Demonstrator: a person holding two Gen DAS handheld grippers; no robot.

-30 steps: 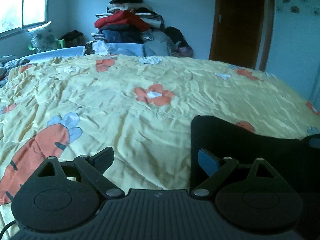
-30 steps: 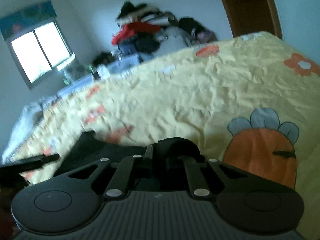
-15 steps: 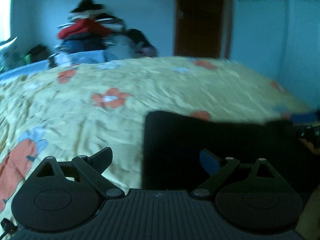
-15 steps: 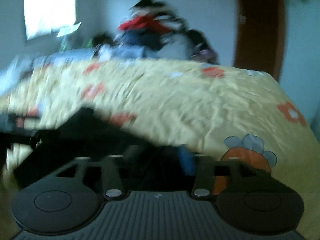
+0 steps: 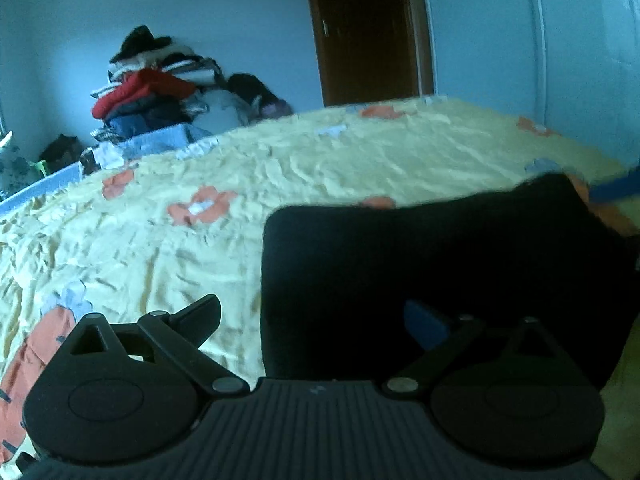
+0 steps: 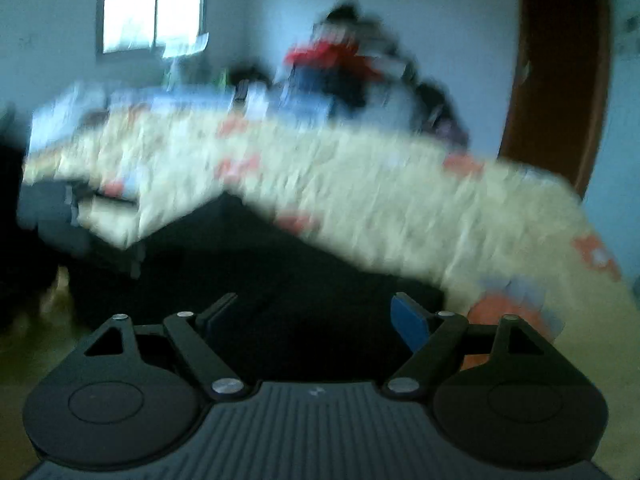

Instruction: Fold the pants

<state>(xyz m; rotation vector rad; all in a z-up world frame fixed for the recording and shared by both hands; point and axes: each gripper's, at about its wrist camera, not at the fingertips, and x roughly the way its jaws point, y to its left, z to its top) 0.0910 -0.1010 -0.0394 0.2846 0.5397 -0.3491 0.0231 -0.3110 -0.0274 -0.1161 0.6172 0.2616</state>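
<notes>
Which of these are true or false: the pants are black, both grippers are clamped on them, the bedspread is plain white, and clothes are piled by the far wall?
1. The pants are black. True.
2. Both grippers are clamped on them. False: the left gripper and the right gripper stand open, the right's jaws having just opened.
3. The bedspread is plain white. False: it is yellow with orange flowers.
4. A pile of clothes sits by the far wall. True.

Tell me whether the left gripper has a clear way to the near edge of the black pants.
Probably yes: the left gripper is open, the pants lie flat right ahead, and nothing lies between.
</notes>
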